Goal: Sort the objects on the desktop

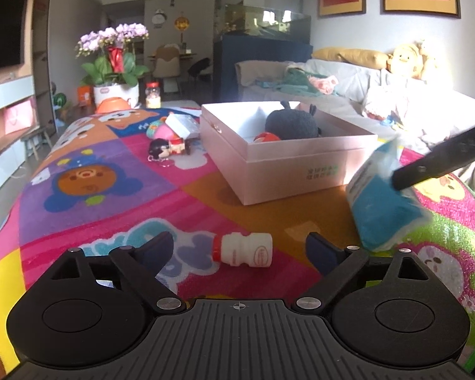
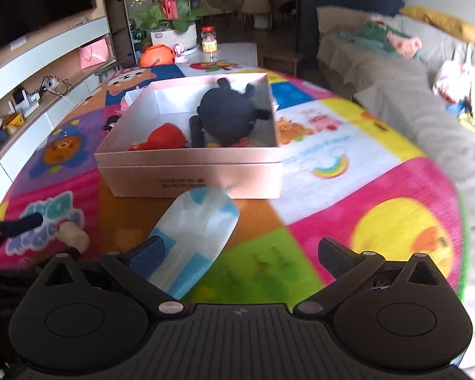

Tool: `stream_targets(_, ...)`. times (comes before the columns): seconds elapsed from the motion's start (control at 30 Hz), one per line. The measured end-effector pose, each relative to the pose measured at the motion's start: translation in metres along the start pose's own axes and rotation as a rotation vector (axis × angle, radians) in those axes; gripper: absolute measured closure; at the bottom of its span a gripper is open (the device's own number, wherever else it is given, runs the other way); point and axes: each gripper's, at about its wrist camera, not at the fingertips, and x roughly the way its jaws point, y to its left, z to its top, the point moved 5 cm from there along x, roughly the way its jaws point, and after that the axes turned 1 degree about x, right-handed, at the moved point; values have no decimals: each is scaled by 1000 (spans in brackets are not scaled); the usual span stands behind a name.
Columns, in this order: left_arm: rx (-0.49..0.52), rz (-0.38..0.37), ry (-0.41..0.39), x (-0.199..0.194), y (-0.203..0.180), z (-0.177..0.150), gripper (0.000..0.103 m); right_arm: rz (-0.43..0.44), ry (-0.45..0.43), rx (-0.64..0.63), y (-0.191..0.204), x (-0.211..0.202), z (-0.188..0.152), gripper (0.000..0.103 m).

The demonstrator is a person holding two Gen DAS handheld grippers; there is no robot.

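1. Left gripper (image 1: 239, 242): spread wide and released, gripping nothing, both pads clear of the bottle (image 1: 243, 250).
2. Between those fingers, touching neither: bottle, white with a red cap, lying on its side on the mat (image 1: 110, 196).
3. Long axis of the bottle: across the left wrist view, crosswise to the fingers, with the cap to the left and the base to the right.
4. Right gripper (image 2: 240, 250): also spread wide, clamped on nothing.
5. Against its left finger (image 2: 148, 258) only: packet (image 2: 196, 237), blue and white and blurred. Well apart from the right finger. Cannot tell whether hanging on that finger or resting on the mat.
6. Long axis of the packet: in the right wrist view, from beside the left finger up and to the right, far end toward the near wall of the box (image 2: 190, 171). In the left wrist view, tilted, with the upper end leaning toward the box and a black finger across its right edge.
7. Beyond the packet: box, pink and open-topped, standing on the mat.
8. Inside the box: dark plush (image 2: 231, 117) to the right, red toy (image 2: 167, 136) to the left.
9. Left of the box in the left wrist view: doll (image 1: 166, 150) lying on the mat, near other small items too unclear to name.
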Motion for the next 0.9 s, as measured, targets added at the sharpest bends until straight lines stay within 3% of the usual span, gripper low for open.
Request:
stream_targets(0.1, -3, 8, -6, -1, 1, 0, 8, -59, -17, 40, 1, 9, 5, 0)
stream_targets(0.2, -3, 6, -11, -2, 1, 0, 7, -159, -56, -5, -6, 7, 6, 0)
stream_targets(0.33, -8, 1, -2, 0, 2, 1, 7, -315, -47, -37, -36, 3, -5, 0)
stream_targets(0.43, -10, 2, 8, 2, 2, 0, 6, -403, -45, 14, -64, 0, -13, 0)
stream_targets(0.5, -10, 5, 18, 4, 2, 0, 6, -340, -39, 117, -75, -5, -14, 0)
stream_targets(0.6, -2, 14, 31, 5, 1, -1, 6, -117, 2, 250, -64, -7, -15, 0)
stream_targets(0.7, 12, 27, 39, 6, -1, -1, 6, 18, 42, 222, -29, 4, -17, 0)
stream_targets(0.77, 19, 36, 43, 6, -2, -2, 6, 13, 47, 154, -9, 16, -19, 0)
stream_targets(0.83, 24, 44, 45, 6, -3, -2, 6, -17, 44, 98, 4, 27, -23, 12)
stream_targets(0.9, 32, 46, 44, 5, -4, -2, 6, -27, 49, 68, 5, 33, -25, 37)
